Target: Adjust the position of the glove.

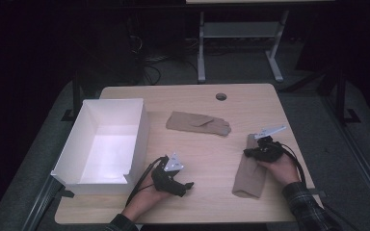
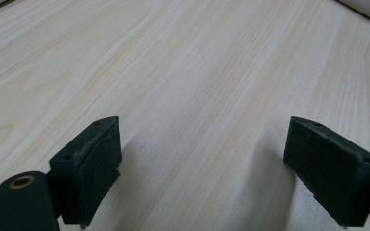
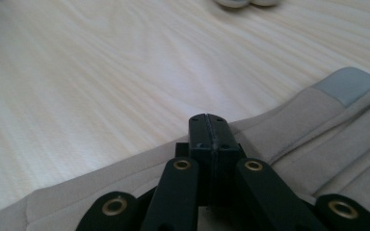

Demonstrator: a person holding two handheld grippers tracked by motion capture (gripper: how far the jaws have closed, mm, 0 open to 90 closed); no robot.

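Two beige fabric gloves lie on the pale wooden table [image 1: 202, 159]; I have the right gripper [image 1: 250, 153] resting on the nearer glove [image 1: 249, 174], its jaws pressed together with no cloth visibly between them, likely to pin it flat. Beyond its tips lies the second glove [image 1: 198, 123]. Off to the side, my left gripper [image 1: 185, 185] waits wide open over bare wood, beside the white rectangular box [image 1: 139, 130].

A beige glove [image 1: 249, 175] lies flat near the right front of the worktop [image 1: 212, 144], lengthwise front to back, its cuff end toward the front edge. In the right gripper view its soft fabric [image 3: 313, 130] shows long folds and a small grey patch [image 3: 348, 84] at one end. A second beige glove [image 1: 198, 123] lies flat farther back near the middle, well apart from the first.
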